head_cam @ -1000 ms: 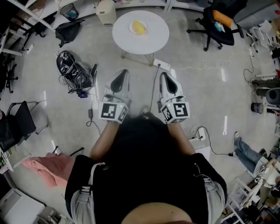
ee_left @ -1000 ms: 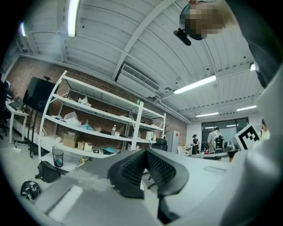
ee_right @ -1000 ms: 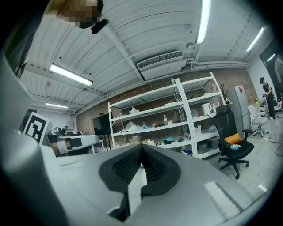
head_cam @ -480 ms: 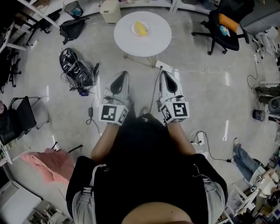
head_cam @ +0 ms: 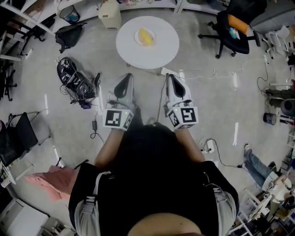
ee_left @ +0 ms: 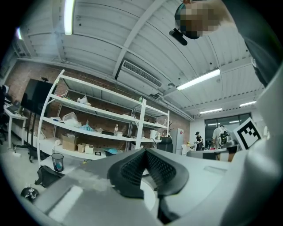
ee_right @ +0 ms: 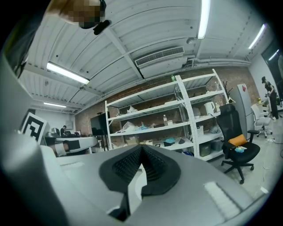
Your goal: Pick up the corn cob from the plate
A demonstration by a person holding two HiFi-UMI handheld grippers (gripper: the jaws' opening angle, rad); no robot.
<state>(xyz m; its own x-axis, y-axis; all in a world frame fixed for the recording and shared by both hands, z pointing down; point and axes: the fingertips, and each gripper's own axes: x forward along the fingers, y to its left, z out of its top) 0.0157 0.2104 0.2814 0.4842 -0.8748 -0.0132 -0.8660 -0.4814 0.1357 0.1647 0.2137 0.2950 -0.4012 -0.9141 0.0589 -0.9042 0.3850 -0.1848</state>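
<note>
A yellow corn cob (head_cam: 145, 36) lies on a small white plate (head_cam: 138, 38) on a round white table (head_cam: 159, 48) at the top of the head view. Both grippers are held level in front of the person and point toward the table, well short of it. The left gripper (head_cam: 126, 76) has its black pads (ee_left: 132, 167) closed together with nothing between them. The right gripper (head_cam: 170, 77) is likewise shut and empty, its pads (ee_right: 152, 165) meeting at the tip. Neither gripper view shows the table or the corn; both show shelving and ceiling.
On the floor to the left lie a tangle of cables and gear (head_cam: 76, 78), a black bag (head_cam: 69, 32) and a bin (head_cam: 70, 13). A power strip (head_cam: 168, 71) lies by the table's foot. An office chair (head_cam: 233, 23) stands at the right. Metal shelves (ee_left: 97, 132) line the wall.
The person has stepped toward the table, so the floor items slide down the view and the table sits slightly closer. Both grippers keep their pose and stay shut.
</note>
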